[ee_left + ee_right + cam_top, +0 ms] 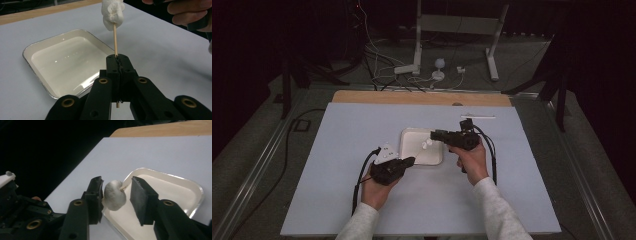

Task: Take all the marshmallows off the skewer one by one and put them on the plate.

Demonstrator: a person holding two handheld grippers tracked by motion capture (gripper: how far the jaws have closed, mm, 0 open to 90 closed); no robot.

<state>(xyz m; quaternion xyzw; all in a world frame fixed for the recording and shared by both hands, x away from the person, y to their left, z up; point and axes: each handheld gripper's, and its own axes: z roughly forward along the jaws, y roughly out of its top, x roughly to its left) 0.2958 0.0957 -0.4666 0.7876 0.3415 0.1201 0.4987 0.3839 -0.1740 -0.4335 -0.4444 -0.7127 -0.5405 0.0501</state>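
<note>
A white tray (419, 159) sits mid-desk (337, 200). Just beside its near edge, the left claw (117, 62) is clamped tight on a thin wooden stick (115, 40) topped by a marshmallow (113, 13) held above the tray. The right claw (116, 195) straddles the marshmallow, one pad touching it, the other just apart.

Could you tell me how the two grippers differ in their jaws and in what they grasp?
The left gripper has its jaws shut on the wooden skewer; the right gripper has a gap between its jaws.
The left grips the stick; the right brackets the marshmallow, one side apart.
Both are black and handheld.
</note>
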